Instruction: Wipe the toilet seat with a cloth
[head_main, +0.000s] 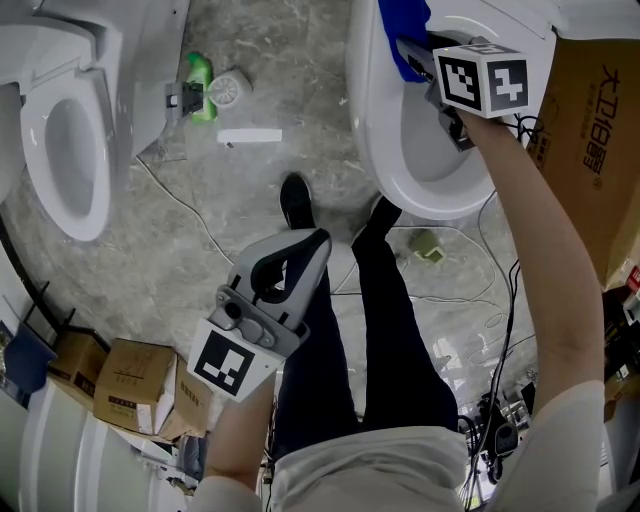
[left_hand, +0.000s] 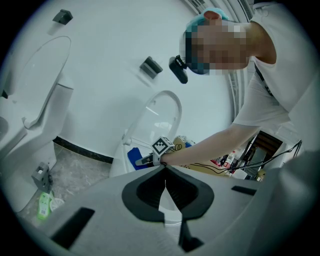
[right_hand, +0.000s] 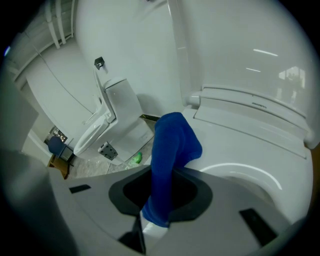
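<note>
The white toilet seat (head_main: 378, 150) (right_hand: 250, 142) is at the top right of the head view, its lid raised. My right gripper (head_main: 412, 50) (right_hand: 167, 175) is shut on a blue cloth (head_main: 403, 30) (right_hand: 172, 150), which rests against the rear left part of the seat. The left gripper view also shows the cloth (left_hand: 134, 157) at the seat's left side. My left gripper (head_main: 312, 243) (left_hand: 165, 169) hangs shut and empty over the person's legs, well short of the toilet.
A second toilet (head_main: 65, 150) stands at the left. A green bottle (head_main: 200, 80) and a round white object (head_main: 230, 88) lie on the marbled floor between the toilets. A large cardboard box (head_main: 600, 130) is at the right, smaller boxes (head_main: 135, 385) at lower left, cables (head_main: 490, 290) near the feet.
</note>
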